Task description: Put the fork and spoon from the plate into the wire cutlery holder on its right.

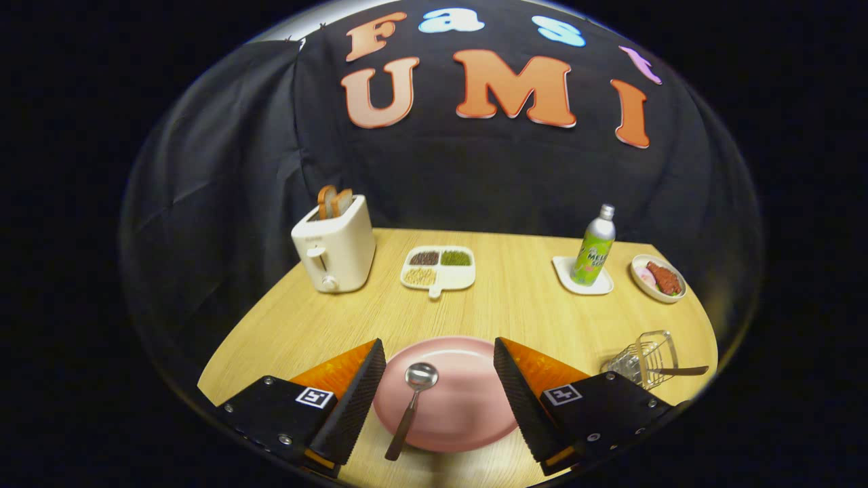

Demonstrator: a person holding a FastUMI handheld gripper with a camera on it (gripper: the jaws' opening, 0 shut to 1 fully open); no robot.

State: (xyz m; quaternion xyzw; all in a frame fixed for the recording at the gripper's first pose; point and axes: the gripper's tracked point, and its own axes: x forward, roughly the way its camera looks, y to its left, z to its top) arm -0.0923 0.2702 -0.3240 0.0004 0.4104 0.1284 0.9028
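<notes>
A pink plate (468, 393) lies on the wooden table between my fingers. On its left half rests a spoon (412, 407) with a steel bowl and a dark handle that runs off the plate's near rim. My gripper (439, 393) is open, its fingers spread wide to either side of the plate and above it, touching nothing. To the right of the plate stands the wire cutlery holder (644, 359), and a dark handle (681, 371) sticks out of it to the right.
At the back stand a cream toaster (334, 247) with bread slices, a divided dish of grains (439, 268), a green bottle (594, 247) on a white coaster and a small bowl of food (659, 278). The table edge curves close behind the holder.
</notes>
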